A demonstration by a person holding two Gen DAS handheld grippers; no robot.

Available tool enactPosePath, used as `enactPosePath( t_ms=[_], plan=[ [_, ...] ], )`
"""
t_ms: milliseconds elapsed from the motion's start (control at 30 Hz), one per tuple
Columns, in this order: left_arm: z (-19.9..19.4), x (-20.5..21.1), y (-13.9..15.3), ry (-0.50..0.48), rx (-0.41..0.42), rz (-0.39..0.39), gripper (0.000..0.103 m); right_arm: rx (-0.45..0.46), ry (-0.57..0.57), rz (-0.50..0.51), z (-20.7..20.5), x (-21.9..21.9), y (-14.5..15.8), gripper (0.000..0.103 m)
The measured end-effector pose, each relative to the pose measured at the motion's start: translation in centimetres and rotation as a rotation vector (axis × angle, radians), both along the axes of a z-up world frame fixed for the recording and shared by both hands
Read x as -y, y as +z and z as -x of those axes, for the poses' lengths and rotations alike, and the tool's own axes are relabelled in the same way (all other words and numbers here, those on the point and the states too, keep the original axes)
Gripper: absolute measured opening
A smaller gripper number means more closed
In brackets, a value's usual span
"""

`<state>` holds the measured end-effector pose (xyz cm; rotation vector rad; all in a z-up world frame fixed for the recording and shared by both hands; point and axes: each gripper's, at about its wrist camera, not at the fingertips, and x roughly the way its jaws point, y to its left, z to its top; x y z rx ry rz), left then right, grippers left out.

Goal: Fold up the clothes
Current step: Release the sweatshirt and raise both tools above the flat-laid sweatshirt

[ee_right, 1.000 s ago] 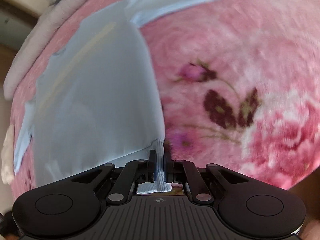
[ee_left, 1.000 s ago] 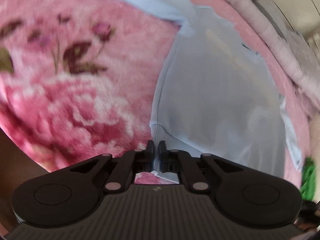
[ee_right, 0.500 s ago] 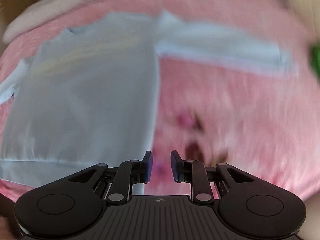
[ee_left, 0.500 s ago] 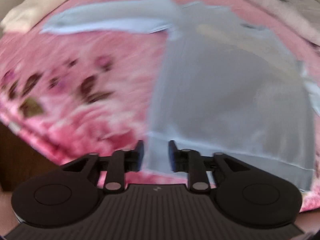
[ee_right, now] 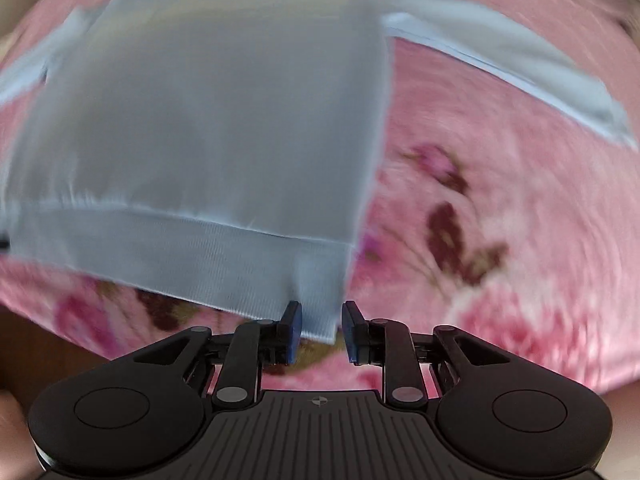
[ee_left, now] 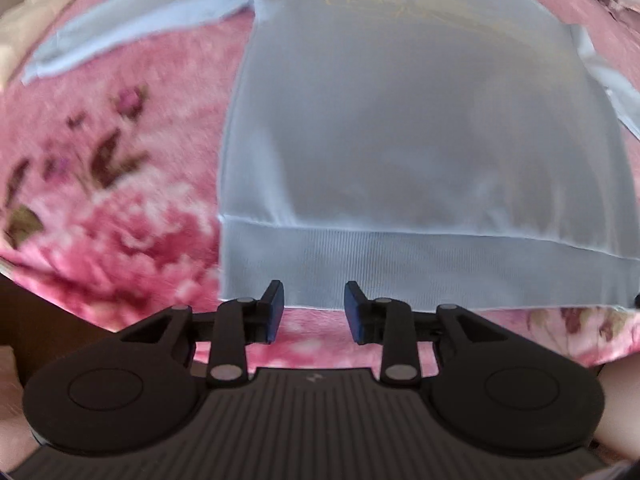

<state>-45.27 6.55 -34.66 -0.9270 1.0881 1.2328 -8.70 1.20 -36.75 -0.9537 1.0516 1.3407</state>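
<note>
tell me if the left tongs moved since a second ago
Yes. The left tongs were shut on the sweatshirt hem; now they are open, pulled back toward the near edge of the pink blanket.

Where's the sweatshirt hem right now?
The hem lies flat on the pink blanket, just beyond both open grippers: the left gripper sits near its left corner, the right gripper at its right corner.

Motion blur smears the sweatshirt [ee_right: 208, 120] and blanket [ee_right: 500, 208]; the yellow print [ee_left: 404, 4] is unreadable, perhaps lettering; sleeve [ee_left: 612, 92] cut off at the edge.
</note>
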Motion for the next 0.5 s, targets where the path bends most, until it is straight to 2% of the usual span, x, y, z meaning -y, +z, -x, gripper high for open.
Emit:
enactPosePath(
  t_ms=[100, 167, 267, 500],
  plan=[
    [0.0, -0.3, 3.5, -0.037, 0.011, -0.042, 0.03, -0.019, -0.08, -0.066, 0.2, -0.1, 3.6, 0.024],
    [0.0, -1.1, 5.8, -0.021, 0.002, -0.07, 0.03, -0.02, -0.1, -0.114, 1.3, -1.0, 6.4, 0.024],
    [-0.3, -2.2, 9.2, -0.07, -0.012, -0.091, 0.03, -0.039, -0.134, -0.185, 3.6, -2.0, 10.6, 0.024],
    [0.4, -2.5, 17.1, -0.184, -0.011, -0.23, 0.034, -0.062, -0.213, -0.311, 9.8, -1.1, 18.3, 0.025]
  ],
)
